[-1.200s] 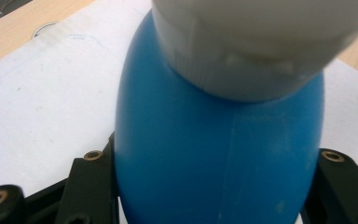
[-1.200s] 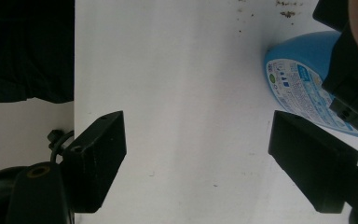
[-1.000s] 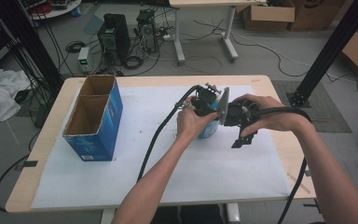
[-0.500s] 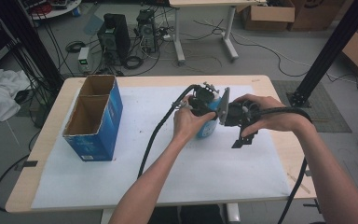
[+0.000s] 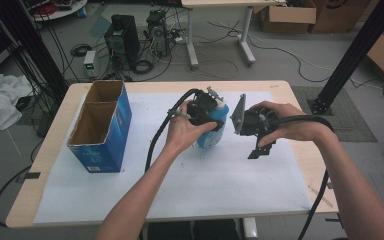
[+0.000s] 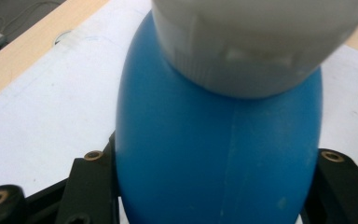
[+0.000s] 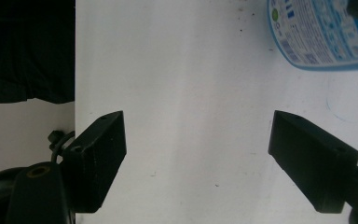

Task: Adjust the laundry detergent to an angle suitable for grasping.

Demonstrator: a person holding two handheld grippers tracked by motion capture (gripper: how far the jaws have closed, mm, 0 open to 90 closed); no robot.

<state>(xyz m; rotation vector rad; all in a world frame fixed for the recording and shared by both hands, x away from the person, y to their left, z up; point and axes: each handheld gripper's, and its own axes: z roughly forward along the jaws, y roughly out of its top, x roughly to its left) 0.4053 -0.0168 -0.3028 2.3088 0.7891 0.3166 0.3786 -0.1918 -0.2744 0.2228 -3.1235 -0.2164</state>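
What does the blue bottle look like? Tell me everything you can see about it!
The blue bottle looks like smooth, shiny plastic, rounded in the body, with a faint seam running down it and a ribbed white cap. It carries a printed label with small writing, too small to read. The left tongs are shut on its sides, one black jaw against each side. In the high view it sits in the left hand's grip over the white sheet covering the table, roughly upright.

Blue bottle (image 5: 215,131) with white cap, clamped between jaws, over the white sheet
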